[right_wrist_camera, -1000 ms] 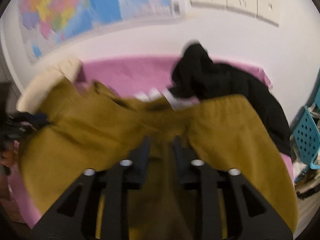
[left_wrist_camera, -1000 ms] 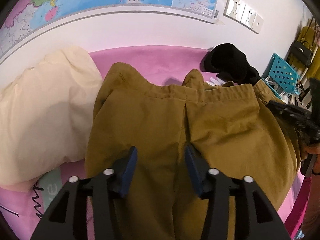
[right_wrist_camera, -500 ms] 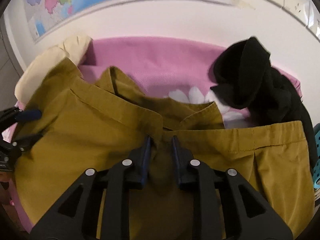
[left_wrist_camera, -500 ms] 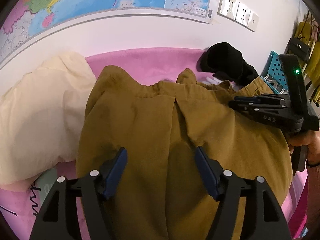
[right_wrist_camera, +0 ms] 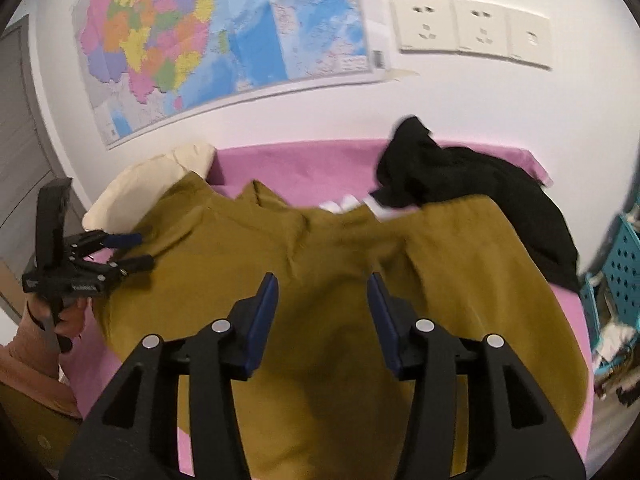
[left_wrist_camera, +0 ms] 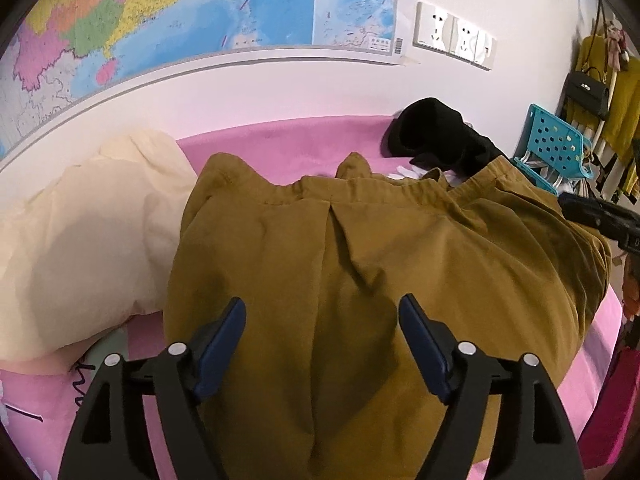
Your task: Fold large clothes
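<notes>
Mustard-brown trousers (left_wrist_camera: 360, 280) lie spread on the pink bed (left_wrist_camera: 280, 144), waistband toward the wall; they also show in the right wrist view (right_wrist_camera: 340, 260). My left gripper (left_wrist_camera: 322, 312) is open and empty, just above the trousers. My right gripper (right_wrist_camera: 323, 292) is open and empty, above the middle of the trousers. The left gripper shows at the left edge of the right wrist view (right_wrist_camera: 136, 250), at the trousers' left side. Part of the right gripper shows at the right edge of the left wrist view (left_wrist_camera: 596, 212).
A cream garment (left_wrist_camera: 80, 240) lies left of the trousers. A black garment (right_wrist_camera: 480, 184) lies at the back right. A teal basket (left_wrist_camera: 556, 148) stands right of the bed. A map (right_wrist_camera: 224, 40) and wall sockets (right_wrist_camera: 472, 28) are on the wall behind.
The right gripper was shut on a fold of the trousers; it has let go, opened and lifted back. The left gripper's fingers have opened wider. The trousers lie flatter.
</notes>
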Demonstrator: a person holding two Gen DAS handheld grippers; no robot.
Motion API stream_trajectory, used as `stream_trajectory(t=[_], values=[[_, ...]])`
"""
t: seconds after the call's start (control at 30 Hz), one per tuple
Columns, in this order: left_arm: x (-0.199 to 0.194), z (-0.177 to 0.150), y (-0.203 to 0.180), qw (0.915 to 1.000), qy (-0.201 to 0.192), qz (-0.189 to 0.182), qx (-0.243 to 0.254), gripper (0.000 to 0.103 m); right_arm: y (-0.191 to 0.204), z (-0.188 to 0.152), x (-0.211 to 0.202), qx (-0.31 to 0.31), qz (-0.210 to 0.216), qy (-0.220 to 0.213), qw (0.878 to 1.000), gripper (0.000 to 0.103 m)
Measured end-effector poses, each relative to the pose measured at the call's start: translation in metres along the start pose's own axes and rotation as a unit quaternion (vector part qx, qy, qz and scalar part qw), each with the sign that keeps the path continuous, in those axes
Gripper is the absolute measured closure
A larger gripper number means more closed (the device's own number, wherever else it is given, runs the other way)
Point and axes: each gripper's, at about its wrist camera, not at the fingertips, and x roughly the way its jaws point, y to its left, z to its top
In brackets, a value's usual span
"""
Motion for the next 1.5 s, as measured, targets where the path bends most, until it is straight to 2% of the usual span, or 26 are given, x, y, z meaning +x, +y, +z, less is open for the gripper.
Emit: stream_trajectory(t=[0.17, 0.33, 0.43, 0.5, 0.6, 0.7, 0.77, 0.83, 0.9, 0.97, 1.07, 1.13, 1.2, 1.3, 1.37, 1.4, 1.43, 1.5], values=[[0.008, -0.005, -0.001, 1.0, 0.009, 0.0, -0.004, 0.025, -0.027, -0.024, 0.026, 0.023, -0.046, 0.042, 0.998, 0.059], [0.019, -0.012, 0.0, 0.9996, 0.024, 0.013, -0.006, 0.023, -0.034, -0.028, 0.032, 0.045, -0.037, 0.029, 0.998, 0.056], [0.014, -0.013, -0.002, 0.9996, 0.02, 0.017, -0.002, 0.023, -0.032, -0.026, 0.014, 0.048, -0.015, 0.011, 0.999, 0.052], [0.01, -0.014, 0.0, 0.9998, 0.017, 0.013, -0.005, 0.023, -0.036, -0.03, -0.012, 0.054, 0.007, -0.018, 0.998, 0.052], [0.0, -0.018, 0.006, 0.9998, 0.005, -0.006, -0.017, 0.023, -0.043, -0.041, -0.046, 0.056, -0.005, -0.043, 0.998, 0.05], [-0.003, -0.024, 0.011, 0.9997, 0.003, -0.013, -0.021, 0.023, -0.059, -0.058, -0.067, 0.078, -0.022, -0.048, 0.996, 0.05], [0.002, -0.028, 0.013, 0.9996, 0.01, -0.011, -0.023, 0.023, -0.073, -0.072, -0.062, 0.094, -0.055, -0.027, 0.994, 0.053], [0.009, -0.03, 0.013, 0.9994, 0.019, -0.009, -0.027, 0.023, -0.085, -0.082, -0.051, 0.107, -0.078, -0.009, 0.991, 0.073], [0.013, -0.029, 0.013, 0.9995, 0.019, -0.004, -0.026, 0.023, -0.094, -0.087, -0.042, 0.118, -0.084, -0.009, 0.99, 0.077], [0.014, -0.028, 0.013, 0.9995, 0.018, -0.002, -0.027, 0.023, -0.096, -0.087, -0.047, 0.128, -0.074, -0.019, 0.989, 0.077], [0.013, -0.029, 0.013, 0.9994, 0.018, -0.001, -0.028, 0.023, -0.095, -0.093, -0.077, 0.125, -0.067, -0.062, 0.988, 0.072], [0.012, -0.029, 0.013, 0.9995, 0.017, 0.0, -0.026, 0.023, -0.099, -0.104, -0.095, 0.133, -0.076, -0.075, 0.985, 0.064], [0.012, -0.029, 0.013, 0.9995, 0.018, -0.001, -0.027, 0.023, -0.106, -0.117, -0.1, 0.147, -0.082, -0.066, 0.984, 0.058], [0.013, -0.029, 0.012, 0.9995, 0.017, 0.001, -0.026, 0.022, -0.116, -0.136, -0.089, 0.168, -0.078, -0.037, 0.982, 0.057], [0.014, -0.029, 0.012, 0.9996, 0.016, 0.002, -0.024, 0.022, -0.119, -0.141, -0.084, 0.181, -0.047, -0.045, 0.981, 0.064], [0.013, -0.029, 0.012, 0.9996, 0.016, 0.002, -0.024, 0.022, -0.12, -0.141, -0.081, 0.18, -0.028, -0.047, 0.982, 0.082], [0.013, -0.029, 0.011, 0.9996, 0.016, 0.003, -0.024, 0.022, -0.119, -0.139, -0.081, 0.176, -0.022, -0.05, 0.983, 0.09], [0.013, -0.029, 0.011, 0.9996, 0.016, 0.003, -0.024, 0.022, -0.117, -0.129, -0.091, 0.159, -0.04, -0.062, 0.985, 0.098]])
